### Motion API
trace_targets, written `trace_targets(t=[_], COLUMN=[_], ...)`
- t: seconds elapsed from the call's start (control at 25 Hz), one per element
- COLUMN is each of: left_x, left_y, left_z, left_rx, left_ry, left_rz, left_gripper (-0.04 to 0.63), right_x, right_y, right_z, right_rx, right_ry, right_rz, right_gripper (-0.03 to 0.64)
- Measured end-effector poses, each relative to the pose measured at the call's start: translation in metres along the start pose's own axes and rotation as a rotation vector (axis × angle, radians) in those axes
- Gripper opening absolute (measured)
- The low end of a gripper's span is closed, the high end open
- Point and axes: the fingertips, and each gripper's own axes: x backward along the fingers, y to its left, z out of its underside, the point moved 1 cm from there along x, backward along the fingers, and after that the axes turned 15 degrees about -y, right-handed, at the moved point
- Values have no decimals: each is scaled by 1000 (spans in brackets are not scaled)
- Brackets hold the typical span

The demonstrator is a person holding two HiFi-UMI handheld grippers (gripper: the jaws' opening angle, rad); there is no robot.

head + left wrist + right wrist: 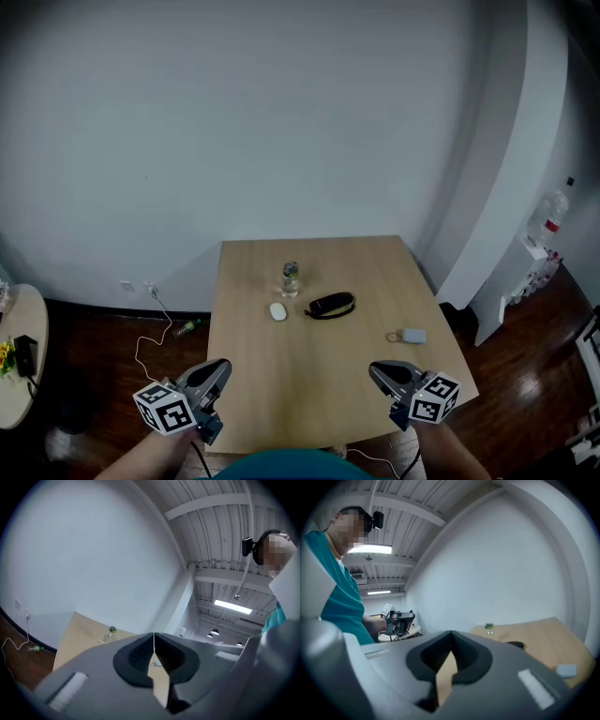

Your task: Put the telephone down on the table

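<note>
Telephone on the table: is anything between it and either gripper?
Nothing visible: bare table separates the telephone from the left gripper and right gripper. The white mouse, bottle and grey box sit aside.

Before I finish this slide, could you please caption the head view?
Left gripper and right gripper, both shut, hover before a table bearing bottle, mouse, telephone, grey box.

A wooden table (309,375) is pictured from above. Laid out on it are a small bottle (291,279), a white oval object (278,311), a black telephone (330,306) and a grey block (412,336).
</note>
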Motion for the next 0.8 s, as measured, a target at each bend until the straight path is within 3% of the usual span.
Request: trace_targets(t=[0.4, 0.6, 0.8], left_x=[53, 76, 104], left_y=[-77, -134, -201], left_z=[15, 60, 102], left_rx=[-37, -117, -93], left_ry=[12, 48, 50], left_rz=[50, 61, 31], left_gripper=[7, 8, 6], right_x=[77, 144, 223], right_y=[75, 94, 115], right_z=[-45, -35, -21], right_rx=[90, 97, 78], right_ry=[-62, -56, -19], right_rz=[7, 28, 14], right_gripper=[2, 2, 2])
